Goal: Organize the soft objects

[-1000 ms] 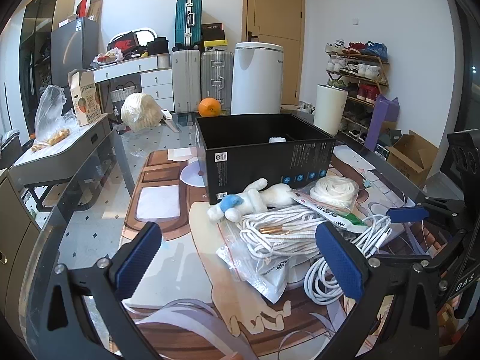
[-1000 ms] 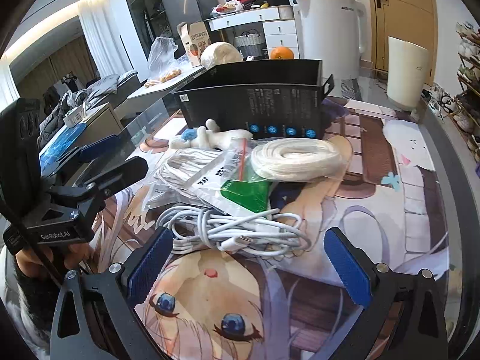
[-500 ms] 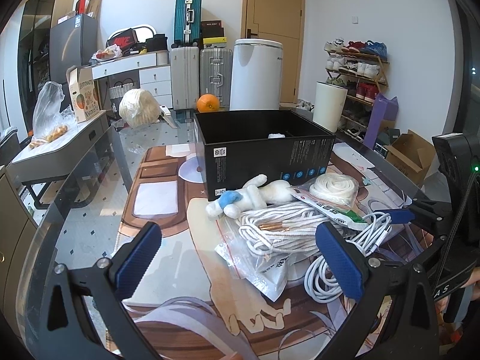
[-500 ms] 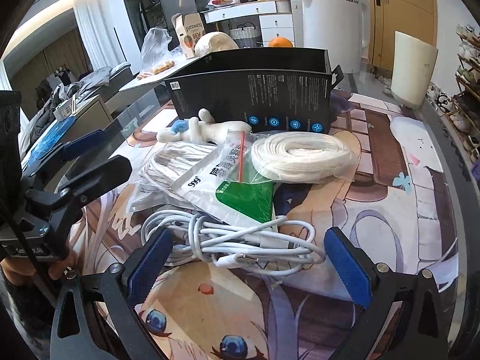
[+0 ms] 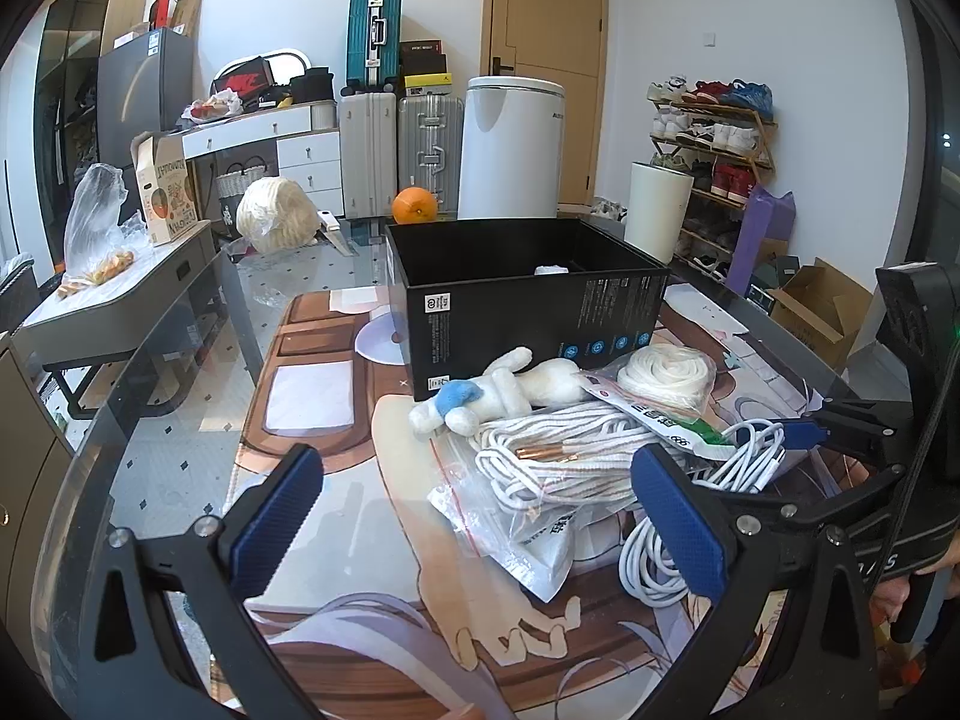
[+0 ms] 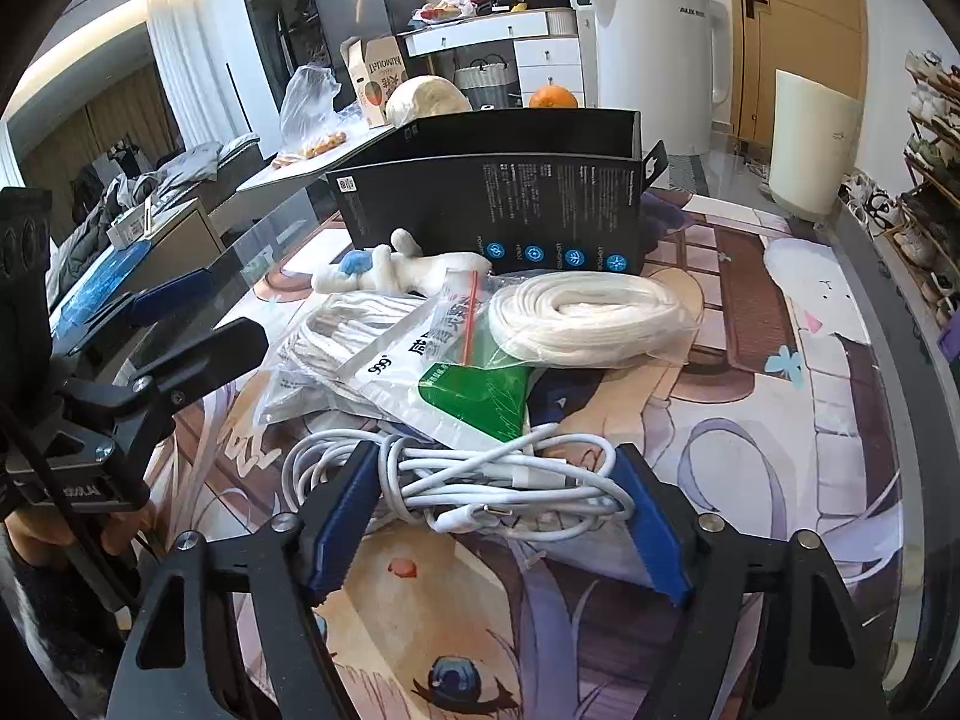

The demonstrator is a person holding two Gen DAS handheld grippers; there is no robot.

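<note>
A pile of soft things lies on the printed table mat in front of an open black box (image 5: 528, 294) (image 6: 504, 204): a white plush toy with a blue head (image 5: 498, 390) (image 6: 396, 270), a bagged white rope coil (image 5: 570, 462) (image 6: 354, 324), a round white cord coil (image 5: 666, 372) (image 6: 588, 312), a green-and-white zip bag (image 6: 462, 378), and a white charging cable bundle (image 6: 480, 480) (image 5: 654, 552). My right gripper (image 6: 495, 516) is open with its fingers on either side of the cable bundle. My left gripper (image 5: 474, 522) is open and empty, in front of the bagged rope.
An orange (image 5: 414, 204) and a wrapped pale bundle (image 5: 276, 216) lie at the table's far end. A small white item (image 5: 549, 270) lies inside the box. A grey side cart (image 5: 120, 294) stands at the left. A shoe rack (image 5: 714, 138) is at the right wall.
My right gripper has moved forward and down, so its open fingers now straddle the cable bundle. The left gripper has hardly moved.
</note>
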